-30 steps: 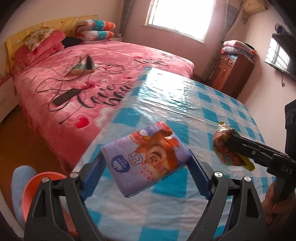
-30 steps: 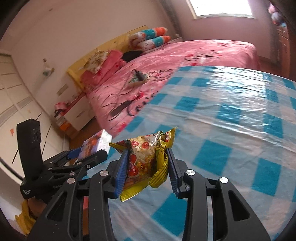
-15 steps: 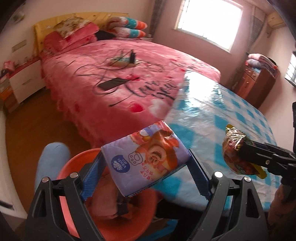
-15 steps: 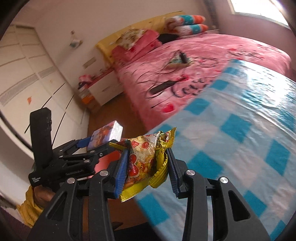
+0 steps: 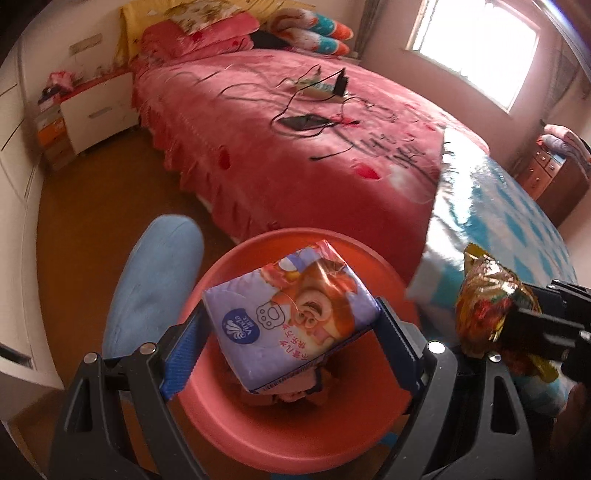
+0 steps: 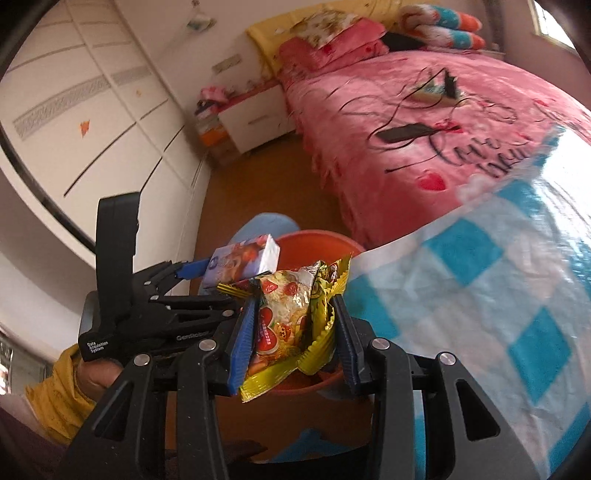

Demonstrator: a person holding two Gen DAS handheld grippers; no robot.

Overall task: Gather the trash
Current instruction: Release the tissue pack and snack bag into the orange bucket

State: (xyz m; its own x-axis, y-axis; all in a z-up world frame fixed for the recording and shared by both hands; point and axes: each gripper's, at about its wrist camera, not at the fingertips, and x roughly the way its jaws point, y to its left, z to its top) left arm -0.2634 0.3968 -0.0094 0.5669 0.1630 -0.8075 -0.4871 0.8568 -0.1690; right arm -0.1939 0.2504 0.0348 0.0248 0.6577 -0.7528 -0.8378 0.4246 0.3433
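Left wrist view: both grippers loaded at the bin

Left wrist view shows the left gripper point(image 5: 291, 339) with its blue-padded fingers point(image 5: 181, 350) clamped on either side of a purple tissue pack point(image 5: 291, 314); the pack hangs directly above the mouth of a red-orange bin point(image 5: 258, 435), which stands on the brown floor point(image 5: 92, 206); some crumpled material lies at the bin's bottom, too obscured to identify; a blue rounded object point(image 5: 151, 280) sits just beside the bin on its left.

To the right in the same view, the right gripper point(image 5: 517, 314) pinches a crumpled snack wrapper point(image 5: 484, 299) near the edge of the table; the table carries a glossy blue-and-white checked cloth point(image 5: 517, 206) whose edge droops beside the bin.

Right wrist view confirms the right-hand fingers closed on the yellow and red wrapper point(image 6: 291, 317), held over the near rim of the bin point(image 6: 317, 240); the left gripper with its pack point(image 6: 240, 264) is just beyond and to the left; checked cloth point(image 6: 498, 295) fills the right side.

Room: a bed under a pink coverlet point(image 5: 295, 140) stands behind the bin, bearing a dark phone point(image 5: 304, 122), a power strip point(image 5: 317, 86) and trailing cables; pillows point(image 5: 314, 33) are stacked at the yellow headboard; a white nightstand point(image 5: 98, 110) stands at the bedside; white panelled wardrobe doors point(image 6: 92, 103) line the left wall; a bright window point(image 5: 476, 51) and a wooden dresser point(image 5: 550, 184) occupy the far right.
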